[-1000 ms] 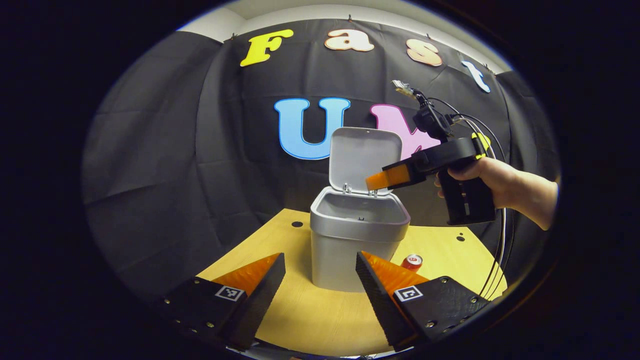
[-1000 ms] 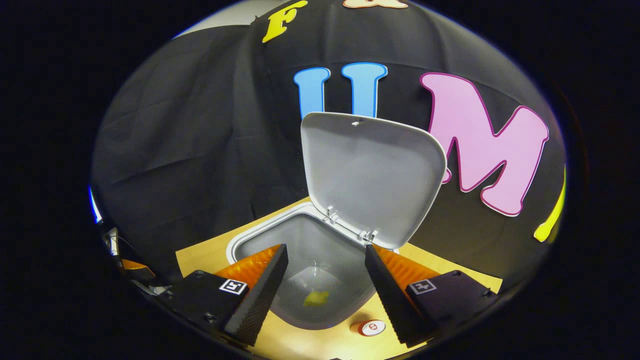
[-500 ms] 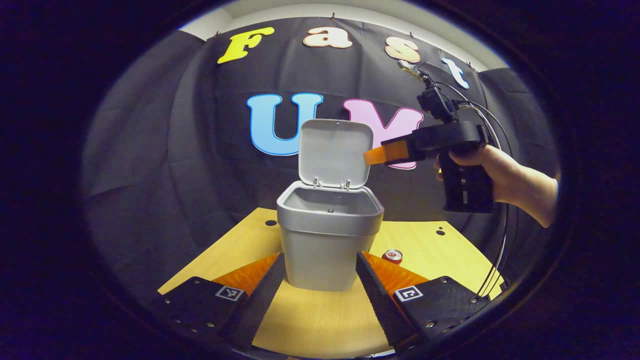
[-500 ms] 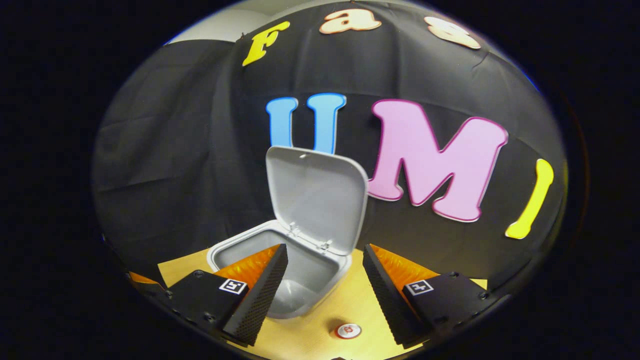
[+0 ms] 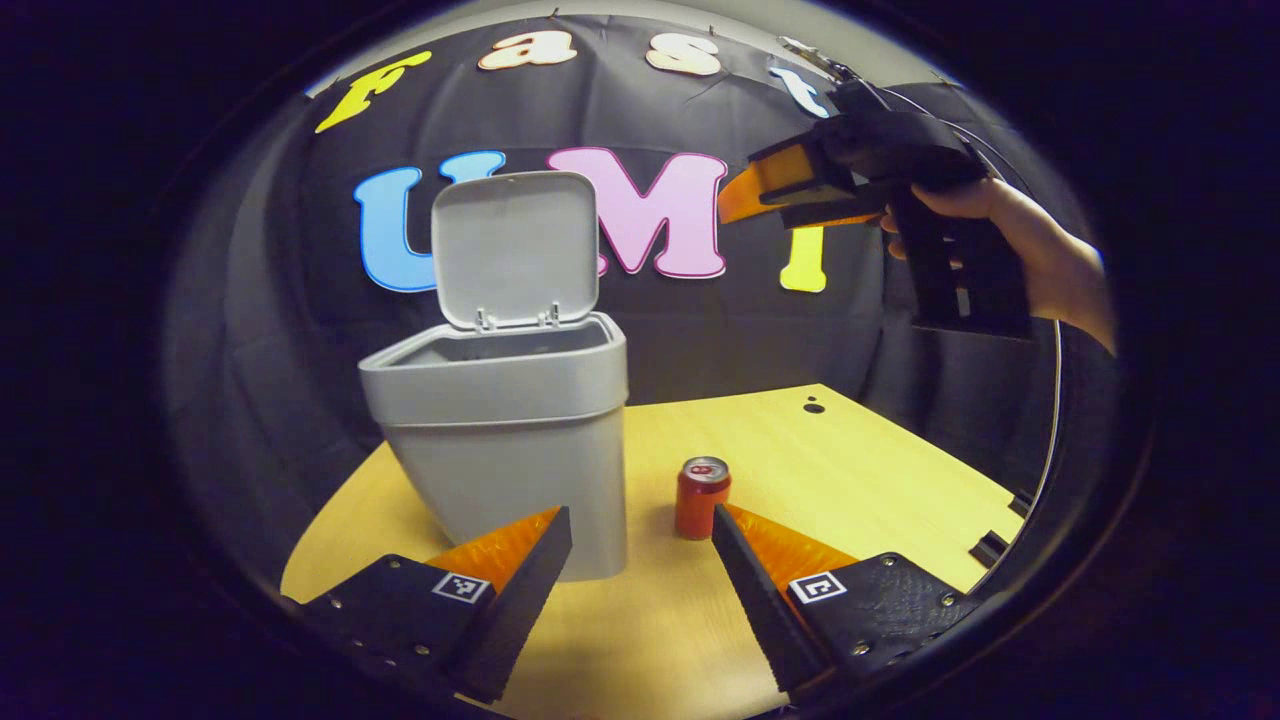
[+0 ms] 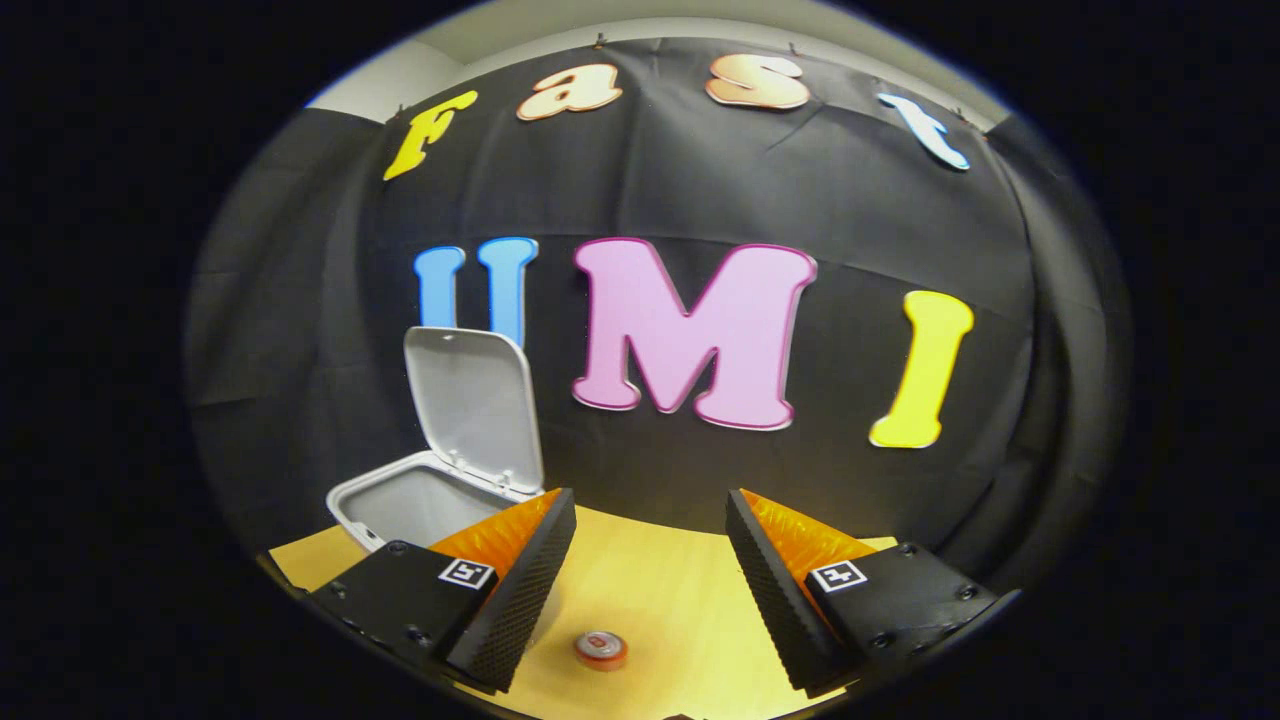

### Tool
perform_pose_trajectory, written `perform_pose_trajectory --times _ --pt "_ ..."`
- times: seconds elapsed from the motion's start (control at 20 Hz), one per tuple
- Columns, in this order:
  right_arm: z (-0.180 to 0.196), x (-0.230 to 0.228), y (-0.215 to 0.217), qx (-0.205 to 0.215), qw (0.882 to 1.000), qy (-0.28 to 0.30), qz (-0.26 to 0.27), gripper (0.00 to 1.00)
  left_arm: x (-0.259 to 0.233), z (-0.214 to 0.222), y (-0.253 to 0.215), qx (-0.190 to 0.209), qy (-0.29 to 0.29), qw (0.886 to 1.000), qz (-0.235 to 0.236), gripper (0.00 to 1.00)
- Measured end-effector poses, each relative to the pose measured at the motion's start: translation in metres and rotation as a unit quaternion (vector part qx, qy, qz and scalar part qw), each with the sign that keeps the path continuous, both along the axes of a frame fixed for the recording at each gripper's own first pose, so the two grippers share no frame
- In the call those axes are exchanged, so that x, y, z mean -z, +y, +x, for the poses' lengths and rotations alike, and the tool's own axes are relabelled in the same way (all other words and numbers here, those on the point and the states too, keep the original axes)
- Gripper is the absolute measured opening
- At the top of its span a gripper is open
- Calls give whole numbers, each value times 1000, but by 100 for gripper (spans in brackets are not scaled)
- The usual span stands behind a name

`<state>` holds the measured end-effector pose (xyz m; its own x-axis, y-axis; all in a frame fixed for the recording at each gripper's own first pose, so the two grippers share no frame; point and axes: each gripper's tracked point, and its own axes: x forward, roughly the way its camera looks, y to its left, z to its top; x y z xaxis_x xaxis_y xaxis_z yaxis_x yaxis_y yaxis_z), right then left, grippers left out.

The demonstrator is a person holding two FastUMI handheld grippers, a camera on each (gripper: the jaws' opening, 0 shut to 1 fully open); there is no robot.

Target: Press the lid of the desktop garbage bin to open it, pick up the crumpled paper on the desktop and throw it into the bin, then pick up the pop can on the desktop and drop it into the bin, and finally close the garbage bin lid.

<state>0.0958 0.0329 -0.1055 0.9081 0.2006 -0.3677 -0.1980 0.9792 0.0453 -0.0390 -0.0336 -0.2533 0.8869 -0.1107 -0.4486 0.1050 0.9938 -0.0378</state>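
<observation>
Red pop can (image 5: 702, 497) upright, label unreadable.

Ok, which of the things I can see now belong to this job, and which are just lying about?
Belongs to the job:
- garbage bin, lid standing open
- pop can, upright on the table
- left claw, open
- right claw, open, held high

Just there:
- cable hanging from the right claw
- holes in the tabletop
</observation>
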Motion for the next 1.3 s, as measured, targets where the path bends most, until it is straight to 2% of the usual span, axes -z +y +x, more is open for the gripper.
perform_pose_trajectory --times 0.25,0.6,0.9,1.05,1.3 --pt "-33 44 -70 66 997 9 -26 98 56 33 -31 28 18 999 12 93" --pt "-73 94 -135 126 991 40 -36 98 103 80 -48 21 25 999 10 93" --pt "-97 133 -170 151 985 72 -50 98 137 110 -58 18 33 999 13 93" --pt "-101 147 -171 158 983 82 -37 98 153 123 -61 17 41 999 17 94" --pt "-103 167 -174 151 983 95 -47 98 164 139 -64 22 40 999 19 94"
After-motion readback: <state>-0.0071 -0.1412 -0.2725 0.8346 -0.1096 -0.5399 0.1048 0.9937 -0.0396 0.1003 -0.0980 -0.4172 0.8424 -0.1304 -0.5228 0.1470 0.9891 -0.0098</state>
